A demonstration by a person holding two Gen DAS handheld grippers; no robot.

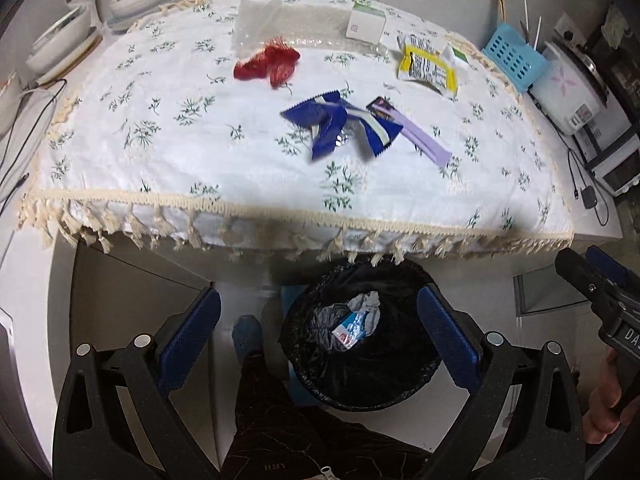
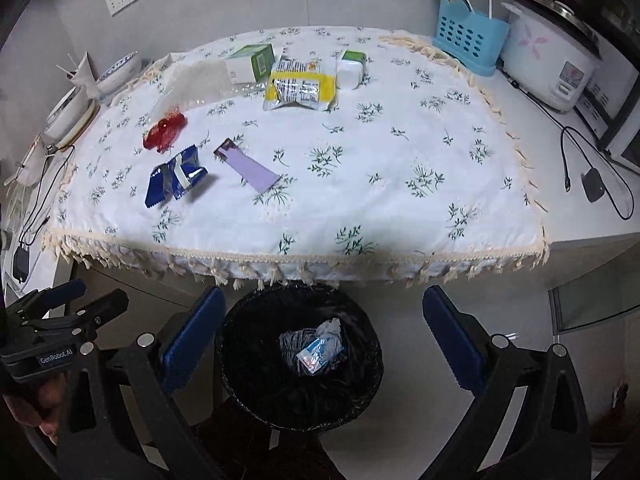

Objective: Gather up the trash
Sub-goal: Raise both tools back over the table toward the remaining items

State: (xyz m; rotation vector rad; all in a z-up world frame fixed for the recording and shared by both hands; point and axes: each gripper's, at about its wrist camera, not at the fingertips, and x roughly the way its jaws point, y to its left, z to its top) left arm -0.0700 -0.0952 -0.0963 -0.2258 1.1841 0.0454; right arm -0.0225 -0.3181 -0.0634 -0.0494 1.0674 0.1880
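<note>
A black-lined bin stands on the floor under the table's front edge, with crumpled wrappers inside. On the floral tablecloth lie a red net, a blue wrapper, a purple packet, a yellow snack bag and a green-white box. My left gripper hangs open above the bin, empty. Just as open and empty, my right gripper also hovers over the bin.
Bowls sit at the table's left end. A blue utensil basket and a white rice cooker stand at the right, with cables trailing there. A clear plastic sheet lies at the back. A small white-green box sits beside the snack bag.
</note>
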